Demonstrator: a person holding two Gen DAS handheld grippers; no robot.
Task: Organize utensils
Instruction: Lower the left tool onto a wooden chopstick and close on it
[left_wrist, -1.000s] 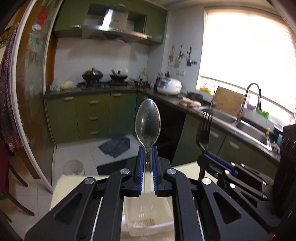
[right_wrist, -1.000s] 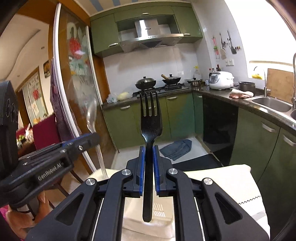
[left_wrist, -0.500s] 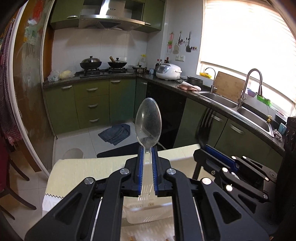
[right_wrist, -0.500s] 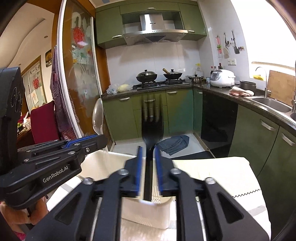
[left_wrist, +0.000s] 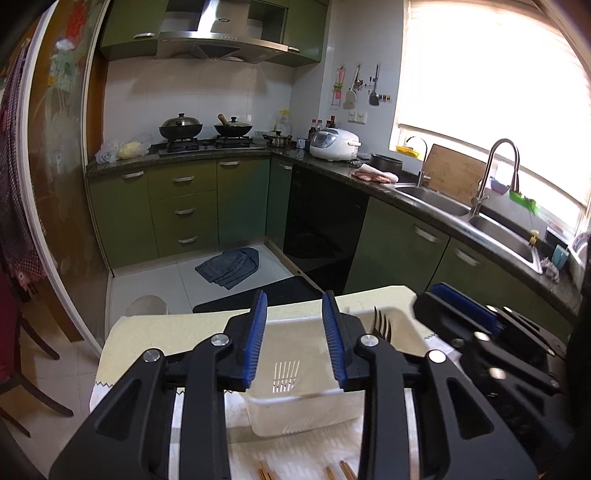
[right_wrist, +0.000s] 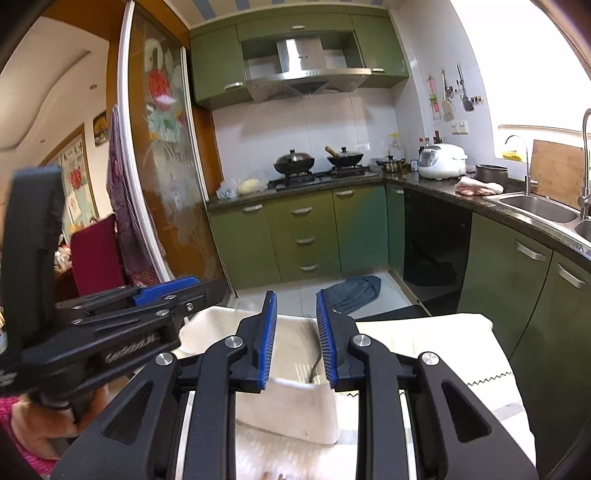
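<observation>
A white plastic basket (left_wrist: 317, 410) with a slotted bottom stands on the cloth-covered table; it also shows in the right wrist view (right_wrist: 295, 410). A black fork (left_wrist: 382, 325) stands in its right side, tines up; a dark handle (right_wrist: 314, 365) shows in the right wrist view. My left gripper (left_wrist: 293, 341) is open and empty above the basket. My right gripper (right_wrist: 295, 339) is open and empty above the basket too, just right of the left one (right_wrist: 155, 314). I cannot make out the clear spoon.
Brown chopstick ends (left_wrist: 266, 472) lie on the table near the front edge. The pale tablecloth (right_wrist: 436, 343) covers the table. Green kitchen cabinets (left_wrist: 184, 210), a sink counter (left_wrist: 461, 218) and a cloth on the floor (left_wrist: 229, 264) lie beyond.
Both grippers came down over the basket and opened. The left let go of the clear spoon and the right let go of the black fork, which now stands in the basket.
</observation>
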